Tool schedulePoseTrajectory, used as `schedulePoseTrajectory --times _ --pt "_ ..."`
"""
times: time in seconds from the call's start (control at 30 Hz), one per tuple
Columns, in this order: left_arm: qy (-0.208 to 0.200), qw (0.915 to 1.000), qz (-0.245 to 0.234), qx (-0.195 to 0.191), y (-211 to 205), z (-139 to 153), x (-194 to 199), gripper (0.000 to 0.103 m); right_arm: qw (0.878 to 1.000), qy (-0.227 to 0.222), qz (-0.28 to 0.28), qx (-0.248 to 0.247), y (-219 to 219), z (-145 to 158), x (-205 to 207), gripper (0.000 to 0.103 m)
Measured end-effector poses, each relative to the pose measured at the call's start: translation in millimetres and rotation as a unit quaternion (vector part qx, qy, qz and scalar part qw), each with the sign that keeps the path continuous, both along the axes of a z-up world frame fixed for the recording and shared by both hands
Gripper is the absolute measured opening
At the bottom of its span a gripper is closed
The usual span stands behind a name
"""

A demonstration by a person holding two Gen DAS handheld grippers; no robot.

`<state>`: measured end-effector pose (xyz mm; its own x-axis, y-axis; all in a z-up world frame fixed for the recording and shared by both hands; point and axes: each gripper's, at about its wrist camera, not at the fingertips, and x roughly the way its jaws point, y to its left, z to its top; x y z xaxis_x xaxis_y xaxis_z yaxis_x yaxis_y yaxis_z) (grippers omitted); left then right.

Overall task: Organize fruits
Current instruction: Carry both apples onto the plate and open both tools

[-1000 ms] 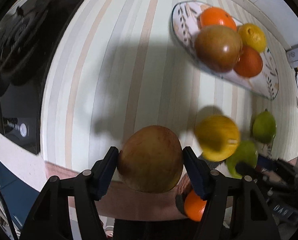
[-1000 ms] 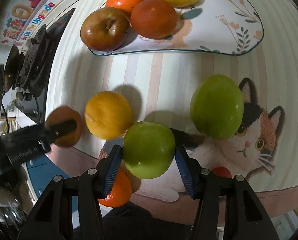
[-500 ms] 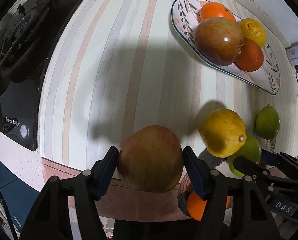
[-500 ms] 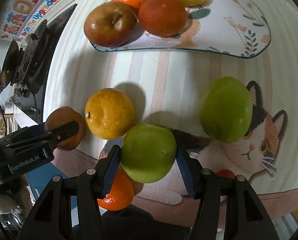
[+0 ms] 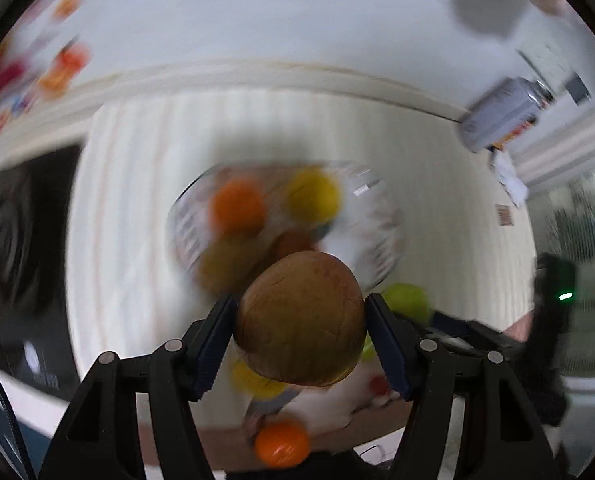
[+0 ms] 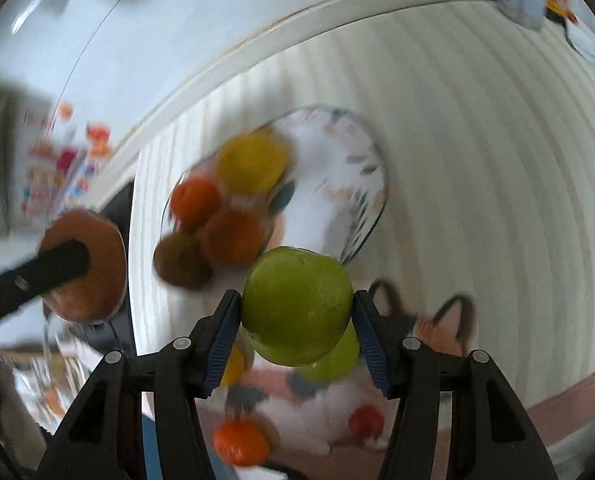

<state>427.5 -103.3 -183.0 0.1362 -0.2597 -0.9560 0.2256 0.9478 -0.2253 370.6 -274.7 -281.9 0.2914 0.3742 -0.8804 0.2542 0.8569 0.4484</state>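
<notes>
The left gripper (image 5: 300,340) was clamped on a brown, russet-skinned apple (image 5: 300,318), matte and rounded, held clear above the striped mat (image 5: 129,240). The right gripper (image 6: 296,320) was clamped on a smooth green apple (image 6: 297,306), likewise off the surface. Compared with the earlier frames, both held fruits had risen from the near edge of the mat and now stood over the near rim of the plate (image 6: 371,184), and the background had gone to motion blur. Near the mat's front edge lay one orange fruit (image 6: 241,442), one yellow fruit (image 5: 257,382) and one further green fruit (image 6: 331,362), partly hidden behind the held apples. Farther off, the plate carried four fruits: one brown apple (image 6: 181,260), two orange fruits (image 6: 195,200) and one yellow fruit (image 6: 253,164). A can (image 5: 501,116) stood at the mat's far right corner.
</notes>
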Motion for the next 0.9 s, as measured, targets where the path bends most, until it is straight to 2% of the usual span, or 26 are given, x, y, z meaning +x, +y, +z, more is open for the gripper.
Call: schedulePoseTrajectory --times 0.1,0.23,0.4,0.6,0.73,0.77,0.8,0.87,0.9 --pt "0.003 0.9982 -0.054 0.028 -50.0 -3.4 37.4 0.064 0.999 0.0 -0.038 0.029 -15.1 -18.7 11.7 0.059" --pt "0.031 0.9897 -0.114 0.082 -103.3 -33.8 77.4 0.064 0.996 -0.002 -0.072 0.053 -20.5 -34.4 20.7 0.059" --pt "0.054 0.976 -0.164 0.133 -136.0 -67.9 97.5 0.064 0.993 0.001 -0.093 0.075 -26.5 -42.8 25.9 0.06" --pt "0.096 0.969 -0.176 0.144 -151.3 -98.8 109.8 0.064 0.991 0.01 -0.097 0.095 -32.3 -49.6 31.7 0.063" --pt "0.125 0.9678 -0.166 0.142 -144.6 -112.5 110.9 0.064 0.989 0.027 -0.091 0.113 -34.1 -53.3 35.5 0.074" --pt "0.129 0.9692 -0.161 0.135 -141.2 -112.8 110.8 0.064 0.99 0.031 -0.088 0.11 -33.1 -54.0 35.9 0.074" --pt "0.127 0.9703 -0.158 0.132 -139.3 -111.9 111.1 0.066 0.99 0.034 -0.085 0.105 -32.3 -53.5 36.3 0.074" --pt "0.126 0.9744 -0.148 0.113 -132.6 -105.4 112.3 0.075 0.992 0.042 -0.076 0.096 -30.1 -51.9 36.8 0.074" --pt "0.125 0.976 -0.142 0.107 -128.9 -101.9 112.6 0.085 0.993 0.045 -0.071 0.089 -28.8 -50.5 36.7 0.075"
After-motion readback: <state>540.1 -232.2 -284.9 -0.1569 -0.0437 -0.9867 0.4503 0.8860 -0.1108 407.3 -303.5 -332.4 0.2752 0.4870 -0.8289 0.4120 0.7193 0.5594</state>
